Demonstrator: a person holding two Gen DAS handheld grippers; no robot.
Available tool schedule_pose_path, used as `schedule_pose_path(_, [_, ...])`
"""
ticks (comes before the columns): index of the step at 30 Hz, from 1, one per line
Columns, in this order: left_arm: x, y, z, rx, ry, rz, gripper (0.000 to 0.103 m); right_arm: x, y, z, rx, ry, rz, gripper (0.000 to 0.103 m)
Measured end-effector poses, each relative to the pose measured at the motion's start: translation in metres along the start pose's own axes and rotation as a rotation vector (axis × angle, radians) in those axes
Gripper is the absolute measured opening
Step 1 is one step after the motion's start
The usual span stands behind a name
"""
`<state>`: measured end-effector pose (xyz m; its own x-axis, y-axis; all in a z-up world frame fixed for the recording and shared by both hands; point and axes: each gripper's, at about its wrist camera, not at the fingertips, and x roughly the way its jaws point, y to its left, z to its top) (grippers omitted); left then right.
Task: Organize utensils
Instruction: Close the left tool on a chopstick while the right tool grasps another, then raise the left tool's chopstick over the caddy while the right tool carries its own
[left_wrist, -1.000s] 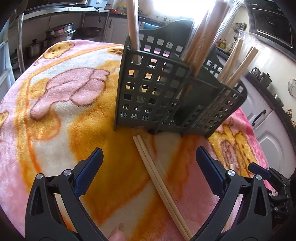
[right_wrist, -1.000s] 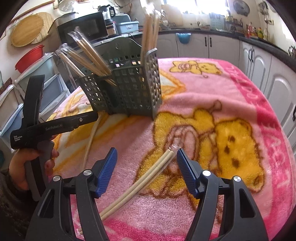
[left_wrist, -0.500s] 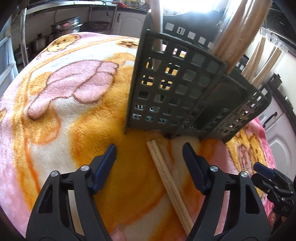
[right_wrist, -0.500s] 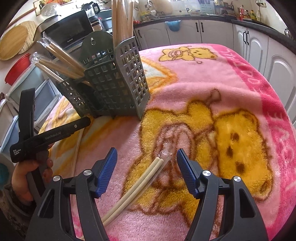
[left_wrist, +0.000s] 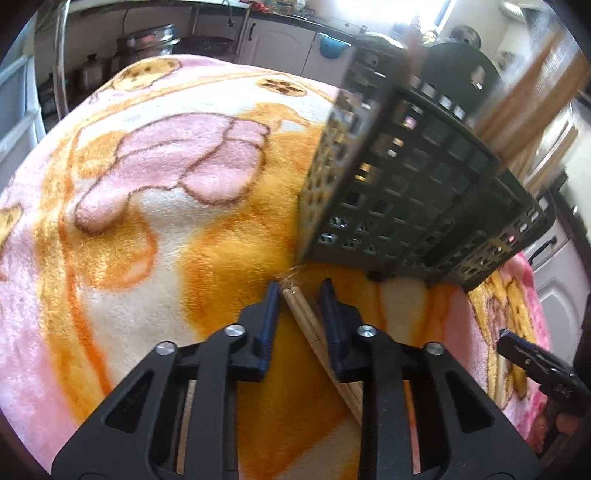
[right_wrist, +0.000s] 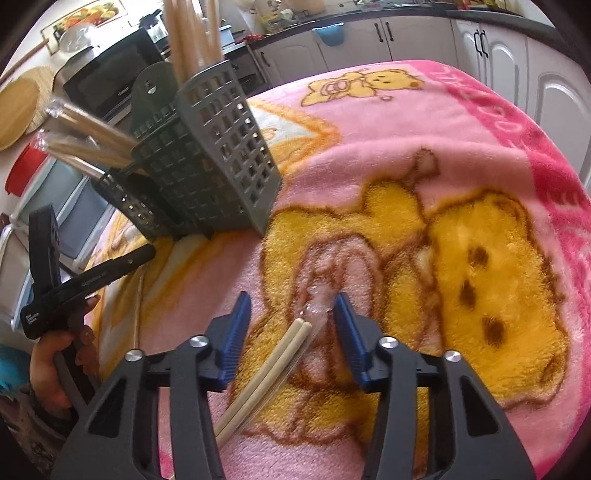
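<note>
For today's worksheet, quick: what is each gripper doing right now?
Left gripper: closing around the wooden chopsticks, grip unclear.
Right gripper: open, closing around the pale chopsticks, not touching.

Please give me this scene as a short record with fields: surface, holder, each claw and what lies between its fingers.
surface: pink and orange blanket
holder: dark grid caddy, chopsticks standing inside
left claw: has just been closing, wrapped wooden chopsticks between its fingers, gaps remain
right claw: has just been closing, pale wrapped chopsticks between its fingers, untouched
</note>
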<state>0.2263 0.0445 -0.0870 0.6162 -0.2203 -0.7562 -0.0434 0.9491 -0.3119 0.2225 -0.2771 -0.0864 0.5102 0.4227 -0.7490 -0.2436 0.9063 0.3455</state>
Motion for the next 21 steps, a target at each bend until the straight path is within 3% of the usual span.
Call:
schedule_pose_path(2, [0.001,0.010,0.003,-0.031,0.006,-0.035,0.014,0.001,-0.001,0.001,-0.010,0.000,-0.011,0.021])
schedule_pose_path(4, [0.001,0.016,0.005,-0.049,0.009,-0.060,0.013,0.001,-0.001,0.001,-0.013,0.000,0.000,0.011])
schedule_pose_path(11, [-0.003,0.039,0.006,-0.097,0.003,-0.121,0.007,-0.010,0.018,0.001,-0.073,-0.049,0.036,0.008])
schedule_pose_path(21, [-0.057,0.033,-0.004,-0.076,-0.105,-0.171,0.006,-0.038,0.059,0.005,-0.191,-0.145,0.087,0.008])
